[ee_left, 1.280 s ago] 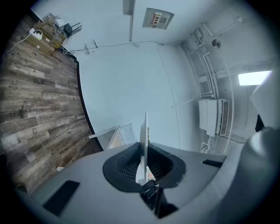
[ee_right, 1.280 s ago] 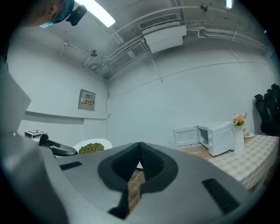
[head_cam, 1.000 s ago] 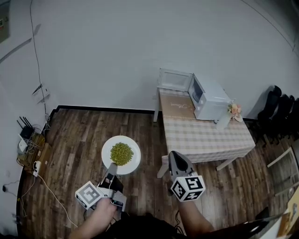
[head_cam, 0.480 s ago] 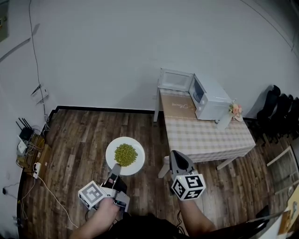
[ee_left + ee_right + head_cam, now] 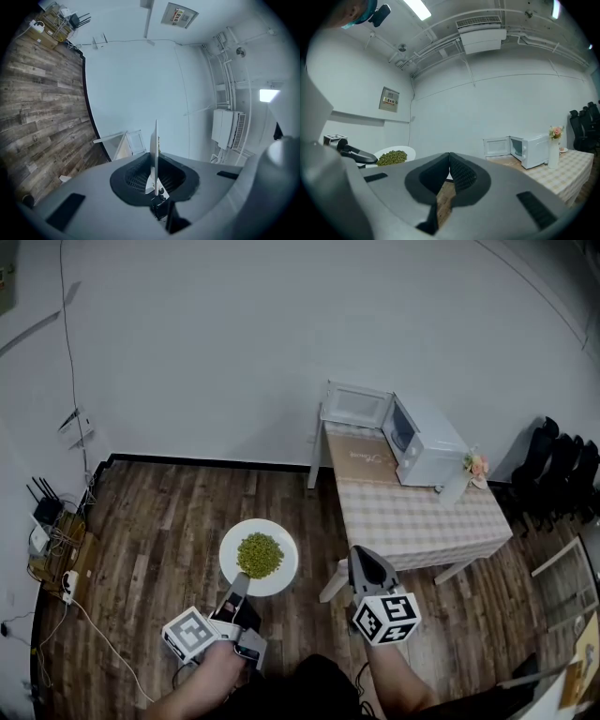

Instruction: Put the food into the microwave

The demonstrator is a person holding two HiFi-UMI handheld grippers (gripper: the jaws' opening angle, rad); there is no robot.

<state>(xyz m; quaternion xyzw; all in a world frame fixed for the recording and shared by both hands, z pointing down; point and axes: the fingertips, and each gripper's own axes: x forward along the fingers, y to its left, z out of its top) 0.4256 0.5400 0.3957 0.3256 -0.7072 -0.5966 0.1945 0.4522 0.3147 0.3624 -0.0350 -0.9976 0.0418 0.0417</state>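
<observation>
the left gripper (image 5: 237, 585) pinches the near rim of a white plate (image 5: 281, 575), its jaws pressed on the edge, and holds it out above the wooden floor (image 5: 159, 512). a heap of green food (image 5: 260, 555) sits in the middle of the plate. the right gripper (image 5: 364, 564) is just beside it, jaws pressed together with nothing between them. the microwave (image 5: 427, 442) stands at the far end of the checked table (image 5: 412, 517), by the wall, its door (image 5: 354, 406) swung open.

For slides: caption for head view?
Left gripper holds round white plate of green peas; white microwave open on checked table.
</observation>
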